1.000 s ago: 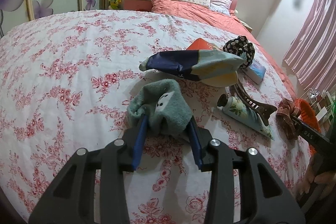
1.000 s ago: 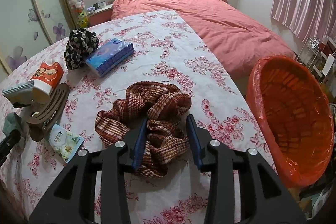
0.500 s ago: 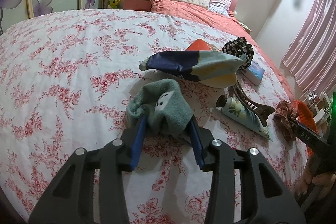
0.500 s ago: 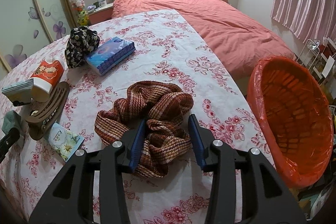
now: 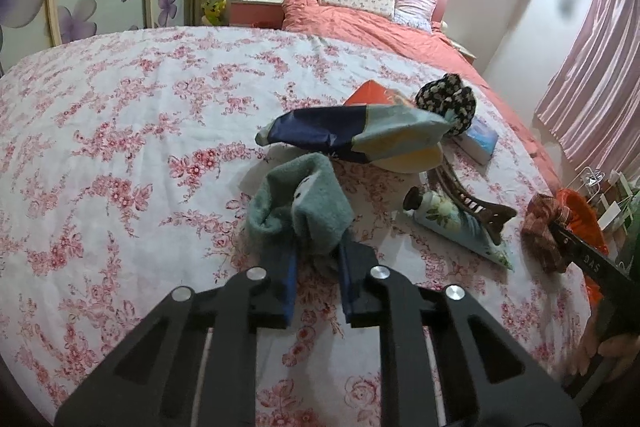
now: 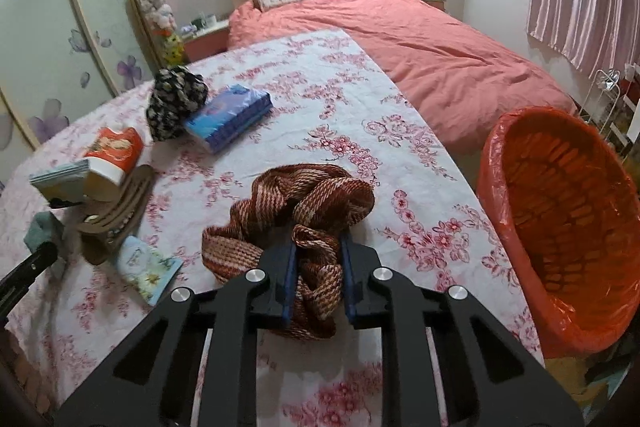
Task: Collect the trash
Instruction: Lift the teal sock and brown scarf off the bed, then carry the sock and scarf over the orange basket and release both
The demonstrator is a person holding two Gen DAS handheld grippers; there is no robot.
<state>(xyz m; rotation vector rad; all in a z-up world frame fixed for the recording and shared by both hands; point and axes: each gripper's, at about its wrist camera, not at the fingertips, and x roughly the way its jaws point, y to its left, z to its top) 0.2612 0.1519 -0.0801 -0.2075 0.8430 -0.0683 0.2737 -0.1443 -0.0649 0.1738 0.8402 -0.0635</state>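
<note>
A crumpled green sock (image 5: 304, 203) lies on the floral tablecloth (image 5: 120, 131). My left gripper (image 5: 316, 251) is closing on its near end, and the blue pads pinch the fabric. A brown woven scrunchie-like cloth (image 6: 312, 195) lies near the table's right edge. My right gripper (image 6: 318, 251) is closing on it too, with a fold squeezed between the pads. In the left wrist view that brown cloth (image 5: 540, 231) shows at the far right. An orange-lined bin (image 6: 492, 163) stands beside the table, right of the right gripper.
Between the two grippers lie a flowered tube (image 6: 146, 267), a brown claw clip (image 6: 120, 203) and a blue-and-teal packet (image 5: 352, 131) on an orange cup (image 6: 116, 147). Farther back are a blue tissue pack (image 6: 230, 117) and a black floral cloth (image 6: 174, 101). A pink bed (image 6: 440, 59) lies behind.
Both grippers' jaws have narrowed. The left now pinches the green sock and the right pinches the brown cloth. Neither hand has shifted much.
</note>
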